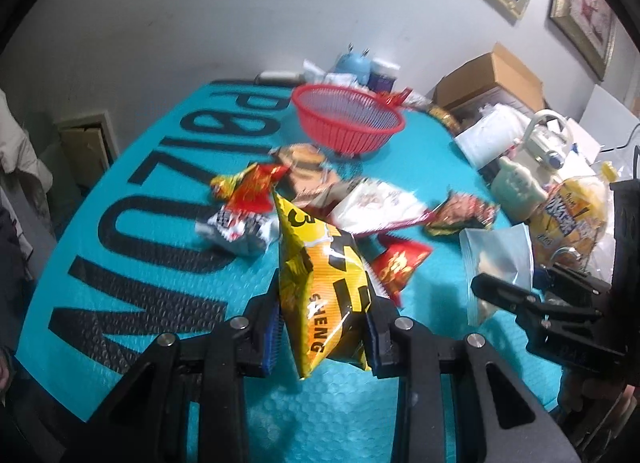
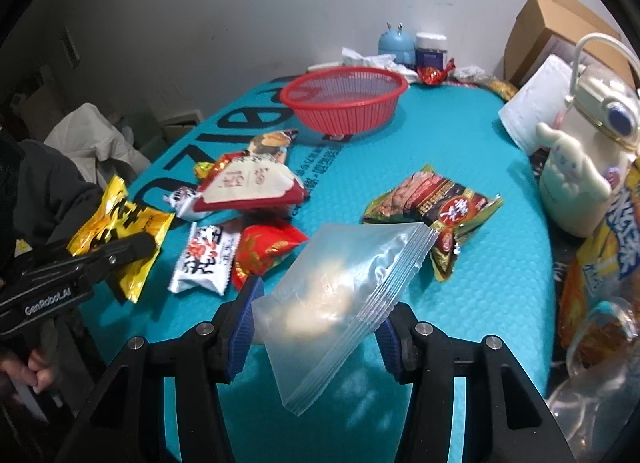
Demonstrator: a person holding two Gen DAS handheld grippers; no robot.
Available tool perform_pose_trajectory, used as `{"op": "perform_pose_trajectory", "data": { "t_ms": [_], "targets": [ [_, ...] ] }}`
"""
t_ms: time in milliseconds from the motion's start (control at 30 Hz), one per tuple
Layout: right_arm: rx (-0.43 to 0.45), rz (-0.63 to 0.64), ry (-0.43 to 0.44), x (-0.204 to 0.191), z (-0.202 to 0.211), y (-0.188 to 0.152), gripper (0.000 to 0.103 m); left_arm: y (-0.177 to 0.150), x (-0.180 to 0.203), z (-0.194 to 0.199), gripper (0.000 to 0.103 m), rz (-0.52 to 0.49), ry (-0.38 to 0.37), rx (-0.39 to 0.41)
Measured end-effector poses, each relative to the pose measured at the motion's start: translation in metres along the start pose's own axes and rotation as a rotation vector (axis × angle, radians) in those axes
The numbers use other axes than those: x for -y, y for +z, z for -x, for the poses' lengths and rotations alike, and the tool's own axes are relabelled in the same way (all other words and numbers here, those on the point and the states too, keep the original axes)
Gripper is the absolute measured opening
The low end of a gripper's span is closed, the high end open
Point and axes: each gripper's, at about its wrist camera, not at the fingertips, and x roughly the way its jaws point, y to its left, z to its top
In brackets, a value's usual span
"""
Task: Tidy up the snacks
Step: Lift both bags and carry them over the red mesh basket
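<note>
A yellow snack packet [image 1: 320,287] is clamped in the left claw [image 1: 324,331], lifted above the teal worktop [image 1: 168,263]. A clear zip bag [image 2: 340,295] is clamped in the right claw [image 2: 316,327]. One red basket [image 2: 344,99] is seen beyond.

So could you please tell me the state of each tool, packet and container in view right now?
Left tool: shut on yellow foil snack packet, lifted off the mat.
Right tool: shut on clear plastic zip bag, raised.
Red mesh plastic basket: upright, empty.
Dark green foil snack packet: lying flat on teal mat.
Brown cardboard box: flap open.
</note>
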Motion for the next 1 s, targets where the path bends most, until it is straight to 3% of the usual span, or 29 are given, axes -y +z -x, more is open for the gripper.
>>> {"op": "perform_pose_trajectory", "data": {
  "t_ms": [433, 800, 1000],
  "targets": [
    [0.141, 0.075, -0.018, -0.007, 0.049, 0.040, 0.053, 0.055, 0.028, 0.033, 0.032, -0.107, -0.051, 0.185],
    [0.241, 0.103, -0.055, 0.002, 0.051, 0.106, 0.053, 0.125, 0.032, 0.013, 0.032, -0.131, -0.112, 0.243],
    [0.294, 0.100, -0.094, 0.009, 0.037, 0.147, 0.053, 0.163, 0.031, -0.005, 0.032, -0.153, -0.075, 0.287]
  ]
}}
